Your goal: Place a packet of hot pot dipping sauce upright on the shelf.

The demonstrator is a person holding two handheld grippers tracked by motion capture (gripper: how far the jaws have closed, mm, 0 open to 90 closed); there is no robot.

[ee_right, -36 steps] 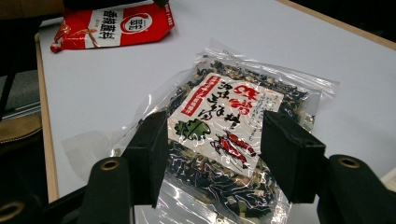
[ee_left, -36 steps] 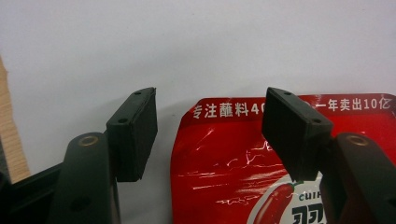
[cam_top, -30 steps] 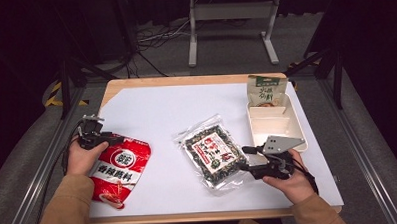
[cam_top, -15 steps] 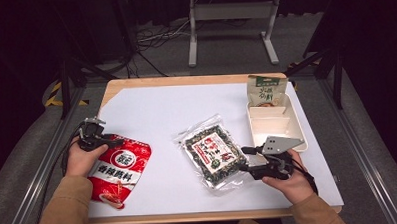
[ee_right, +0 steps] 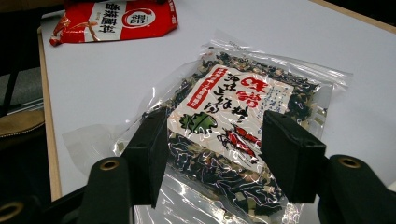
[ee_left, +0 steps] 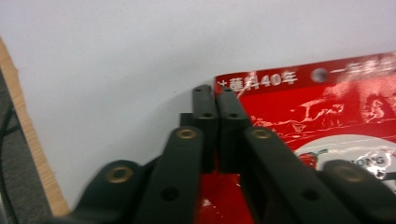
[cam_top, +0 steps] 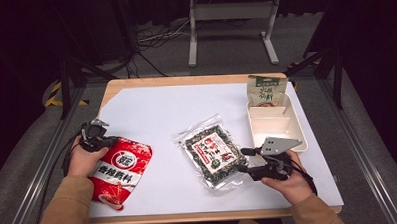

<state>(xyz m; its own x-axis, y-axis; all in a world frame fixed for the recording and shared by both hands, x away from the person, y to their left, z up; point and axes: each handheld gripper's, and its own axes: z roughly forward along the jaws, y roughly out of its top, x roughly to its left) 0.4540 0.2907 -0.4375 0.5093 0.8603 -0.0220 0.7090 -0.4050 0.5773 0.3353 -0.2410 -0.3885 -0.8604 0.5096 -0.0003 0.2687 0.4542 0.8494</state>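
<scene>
Left tongs (ee_left: 216, 95) have just been closing, now clenched on the red packet's (cam_top: 119, 167) corner (right tongs (ee_right: 212, 154) released, straddling the seaweed bag (ee_right: 233, 126))

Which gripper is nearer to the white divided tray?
Right. The right gripper sits just in front of the white divided tray, beside the clear packet; the left gripper is far across the table on the red bag.

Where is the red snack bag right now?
In the high view the red snack bag lies at the table's front left, left of the clear seaweed bag; the left gripper is shut on its top corner.
</scene>
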